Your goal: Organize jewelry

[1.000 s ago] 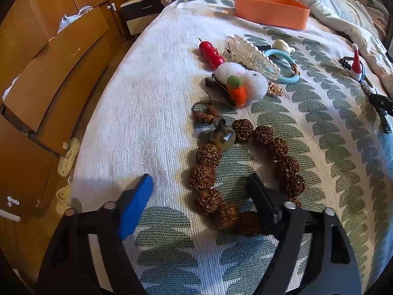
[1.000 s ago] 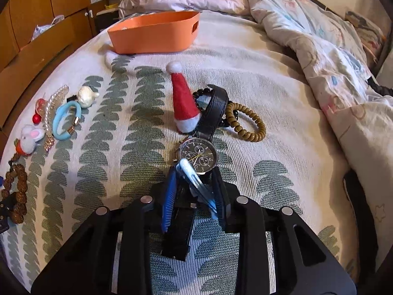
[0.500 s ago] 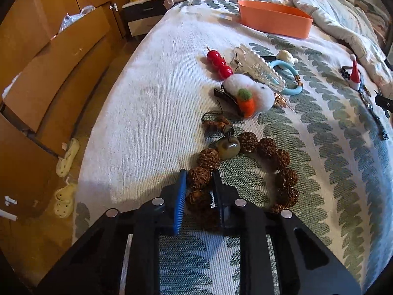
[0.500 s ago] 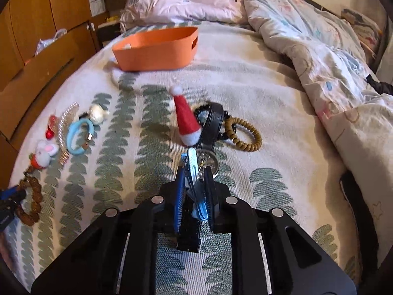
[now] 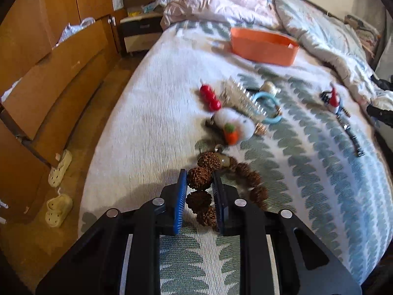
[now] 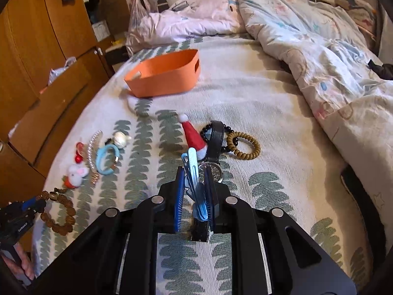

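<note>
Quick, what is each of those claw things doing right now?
Left gripper: closed on the brown bead bracelet.
Right gripper: closed on a blue hair clip.

Orange bin [image 6: 162, 73], green leaf-patterned bedspread [image 6: 270, 184], brown bracelet [image 5: 199, 179]

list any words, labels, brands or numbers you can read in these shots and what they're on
Small white print on the left gripper body, seen from the right wrist view: too small to read.
Watch dial: markings too small and partly hidden by the right gripper.
Paper label on the shelf by the wardrobe: blurred, unreadable.
Orange basket: no text visible.
</note>
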Demonstrator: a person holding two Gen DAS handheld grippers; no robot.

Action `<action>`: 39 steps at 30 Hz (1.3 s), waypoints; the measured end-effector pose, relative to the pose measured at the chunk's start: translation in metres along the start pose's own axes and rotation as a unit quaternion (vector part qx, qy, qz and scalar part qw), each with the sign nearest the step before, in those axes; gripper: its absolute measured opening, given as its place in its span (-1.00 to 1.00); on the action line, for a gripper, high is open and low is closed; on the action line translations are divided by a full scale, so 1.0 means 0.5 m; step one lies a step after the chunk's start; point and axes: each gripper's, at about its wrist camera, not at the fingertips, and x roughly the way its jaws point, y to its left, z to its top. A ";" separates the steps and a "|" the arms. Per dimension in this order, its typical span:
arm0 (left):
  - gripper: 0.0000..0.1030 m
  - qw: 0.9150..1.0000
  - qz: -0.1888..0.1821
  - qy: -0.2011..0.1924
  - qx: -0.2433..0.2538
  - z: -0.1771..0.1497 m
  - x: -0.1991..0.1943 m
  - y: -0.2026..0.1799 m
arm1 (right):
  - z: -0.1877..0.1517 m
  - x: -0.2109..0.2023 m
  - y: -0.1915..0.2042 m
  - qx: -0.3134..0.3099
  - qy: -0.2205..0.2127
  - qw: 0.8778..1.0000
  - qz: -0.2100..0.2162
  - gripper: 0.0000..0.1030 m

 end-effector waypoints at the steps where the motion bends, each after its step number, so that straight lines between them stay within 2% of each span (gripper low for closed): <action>1: -0.59 1.000 -0.002 -0.005 0.001 0.002 -0.006 0.000 | 0.000 -0.008 0.002 0.001 -0.003 1.000 0.002 -0.69; 10: -0.59 0.998 -0.032 -0.046 0.008 0.003 -0.089 -0.016 | -0.017 -0.077 0.037 -0.005 -0.027 0.999 0.026 -0.69; 18: -0.60 0.996 -0.045 -0.082 0.008 -0.025 -0.178 -0.021 | -0.069 -0.196 0.069 -0.008 -0.065 0.997 0.044 -0.69; 22: -0.59 0.995 -0.046 -0.091 0.003 -0.063 -0.205 -0.028 | -0.116 -0.238 0.067 0.005 -0.077 0.996 0.051 -0.69; 26: -0.60 0.995 -0.048 -0.090 -0.002 -0.110 -0.220 -0.038 | -0.183 -0.247 0.056 0.024 -0.064 0.996 0.056 -0.69; 31: -0.60 0.994 -0.055 -0.095 -0.002 -0.135 -0.240 -0.051 | -0.255 -0.249 0.042 0.040 -0.049 0.997 0.035 -0.69; 35: -0.59 0.995 -0.048 -0.085 0.006 -0.151 -0.228 -0.066 | -0.291 -0.226 0.034 0.048 -0.023 0.998 0.029 -0.69; 39: -0.59 0.997 -0.027 -0.068 0.008 -0.158 -0.192 -0.063 | -0.297 -0.201 0.051 0.036 -0.007 0.999 0.015 -0.69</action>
